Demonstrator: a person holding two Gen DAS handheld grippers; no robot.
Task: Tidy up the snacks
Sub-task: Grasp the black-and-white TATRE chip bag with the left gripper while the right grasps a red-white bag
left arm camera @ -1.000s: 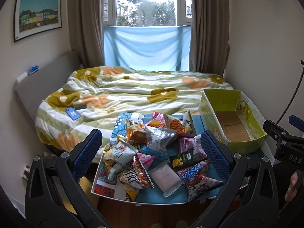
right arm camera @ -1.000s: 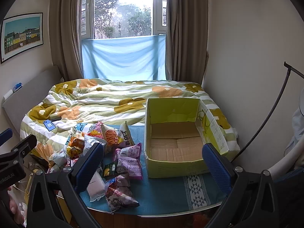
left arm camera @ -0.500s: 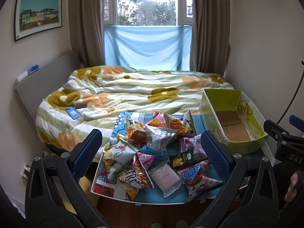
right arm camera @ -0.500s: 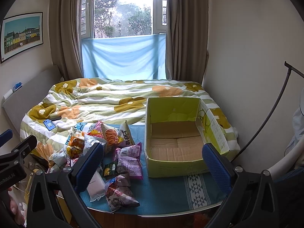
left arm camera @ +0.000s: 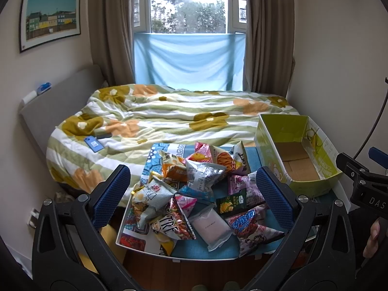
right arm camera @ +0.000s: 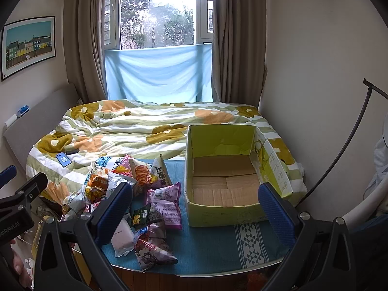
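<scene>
A heap of snack bags (left arm camera: pixel 194 194) lies on the blue cloth (right arm camera: pixel 218 249) of a low table at the foot of the bed (left arm camera: pixel 169 118). At its 3 o'clock stands an open green box (right arm camera: pixel 225 208), bare cardboard showing inside. The left gripper (left arm camera: pixel 192 194) hangs above the heap, spread wide and holding nothing; the right gripper (right arm camera: pixel 195 208), equally wide and unladen, faces the box.
</scene>
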